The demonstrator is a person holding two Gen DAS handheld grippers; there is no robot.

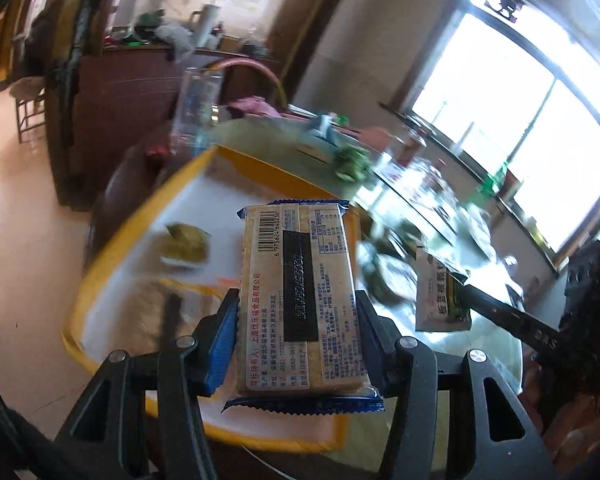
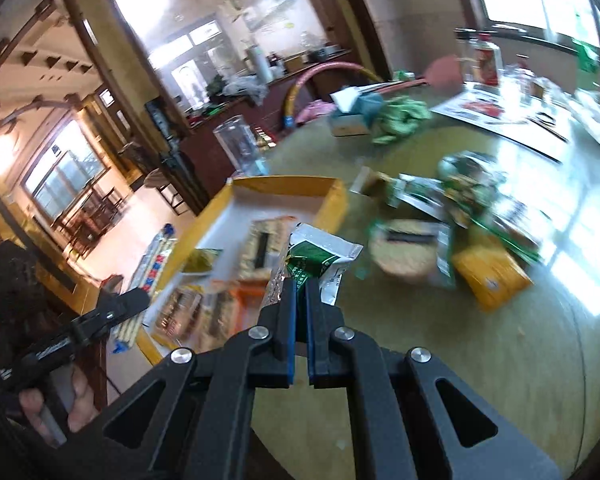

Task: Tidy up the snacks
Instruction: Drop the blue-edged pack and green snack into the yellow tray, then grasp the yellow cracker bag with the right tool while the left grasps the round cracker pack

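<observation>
Left hand-held gripper: jaws set at a middling width and pressed against the long sides of a flat cracker pack in a clear wrapper with blue crimped ends. The pack is held lengthwise, clear above the yellow-rimmed tray, its printed back face up.

Right hand-held gripper: jaws nearly together, pinching the near edge of a green-and-white sachet, which stands up from the pads above the right near corner of the tray.

Handling, cracker pack: judged light, stiff as a block, brittle inside. The side grip on its long edges is sound; squeezing harder risks cracking the contents. The film looks glossy, so it may slip if tilted steeply.

Handling, sachet: judged very light, limp and crinkly. An edge pinch is adequate, though it will flop and swing.

Tray contents: a small olive-green packet lies at the left, with other blurred packs near it. More loose snacks lie on the desk to the right of the tray
</observation>
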